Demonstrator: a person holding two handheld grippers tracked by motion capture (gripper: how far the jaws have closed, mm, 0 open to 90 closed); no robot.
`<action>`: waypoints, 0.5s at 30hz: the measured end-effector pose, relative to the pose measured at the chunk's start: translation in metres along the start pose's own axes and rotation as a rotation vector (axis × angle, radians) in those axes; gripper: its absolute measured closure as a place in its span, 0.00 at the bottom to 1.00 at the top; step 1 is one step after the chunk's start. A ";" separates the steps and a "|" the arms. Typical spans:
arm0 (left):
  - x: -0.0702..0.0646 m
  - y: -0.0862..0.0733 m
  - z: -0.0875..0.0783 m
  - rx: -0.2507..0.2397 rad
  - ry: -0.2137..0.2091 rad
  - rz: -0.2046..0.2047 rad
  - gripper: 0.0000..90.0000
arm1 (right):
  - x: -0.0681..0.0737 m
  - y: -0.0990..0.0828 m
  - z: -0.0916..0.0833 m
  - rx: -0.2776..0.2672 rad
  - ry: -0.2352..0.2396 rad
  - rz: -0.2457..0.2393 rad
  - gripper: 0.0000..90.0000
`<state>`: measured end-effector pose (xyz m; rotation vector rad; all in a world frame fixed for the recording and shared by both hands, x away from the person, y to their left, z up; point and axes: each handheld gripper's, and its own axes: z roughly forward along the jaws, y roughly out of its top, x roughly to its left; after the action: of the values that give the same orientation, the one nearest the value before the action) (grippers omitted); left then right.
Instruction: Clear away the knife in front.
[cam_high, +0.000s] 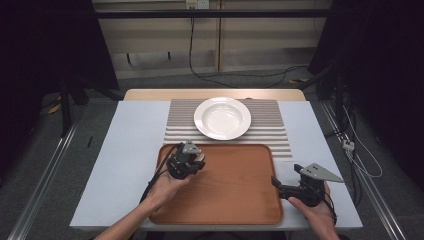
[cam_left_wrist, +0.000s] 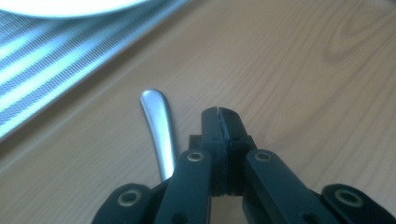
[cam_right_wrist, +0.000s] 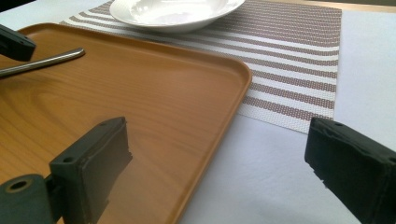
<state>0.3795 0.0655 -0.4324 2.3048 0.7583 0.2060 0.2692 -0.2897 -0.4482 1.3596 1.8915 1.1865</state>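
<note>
Nearest the person, the right claw (cam_high: 278, 186) sits released, its jaws spread wide astride the right rim of the wooden tray (cam_high: 235, 200), one over the wood grain and one over the pale table (cam_high: 115, 150). The tray's broad middle lies open. Farther in, the left claw (cam_left_wrist: 219, 116) is clenched, jaws pressed together low over the tray; a slim metal handle (cam_left_wrist: 156, 121), possibly cutlery, lies just beside it. Beyond the tray's far edge, a round white plate (cam_high: 222, 117) rests on a striped woven placemat (cam_high: 275, 127).

Slim metal utensil handle (cam_left_wrist: 158, 128) flat on wooden tray (cam_high: 235, 200).
</note>
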 end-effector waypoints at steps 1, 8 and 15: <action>0.000 0.000 0.004 0.013 0.003 0.000 1.00 | 0.000 0.000 0.000 -0.001 0.000 0.002 0.07; 0.003 -0.004 0.013 0.049 0.029 0.019 1.00 | 0.000 0.000 0.000 -0.001 0.001 0.005 0.07; 0.003 -0.005 0.015 0.048 0.010 0.109 1.00 | 0.001 0.000 -0.001 -0.001 -0.008 -0.003 0.07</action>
<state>0.3843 0.0618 -0.4469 2.3942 0.6496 0.2513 0.2684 -0.2887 -0.4476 1.3588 1.8864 1.1794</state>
